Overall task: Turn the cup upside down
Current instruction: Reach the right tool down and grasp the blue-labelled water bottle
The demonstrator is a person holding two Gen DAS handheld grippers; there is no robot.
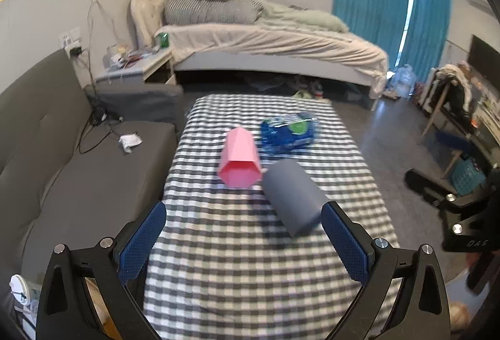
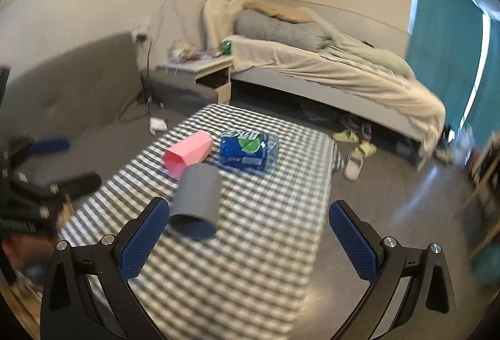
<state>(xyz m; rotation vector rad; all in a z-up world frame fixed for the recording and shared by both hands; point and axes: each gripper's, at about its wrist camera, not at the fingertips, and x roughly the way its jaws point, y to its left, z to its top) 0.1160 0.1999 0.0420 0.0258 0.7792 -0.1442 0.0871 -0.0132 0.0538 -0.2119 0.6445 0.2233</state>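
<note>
Here, a grey cup [image 1: 292, 198] lies on its side on the checked tablecloth [image 1: 250, 262], pink cup [image 1: 239, 157] just beyond it; left gripper [image 1: 243, 241] and right gripper [image 2: 247, 238] both spread wide, empty

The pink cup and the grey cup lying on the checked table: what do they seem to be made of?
The pink cup looks like matte plastic: flat facets with crisp edges, even colour, no gloss. The grey cup also looks like matte plastic, possibly with a soft coating: a smooth round wall, dull and uniform, with a thin rim at its open mouth. The frames are too blurred to be sure of either.
</note>
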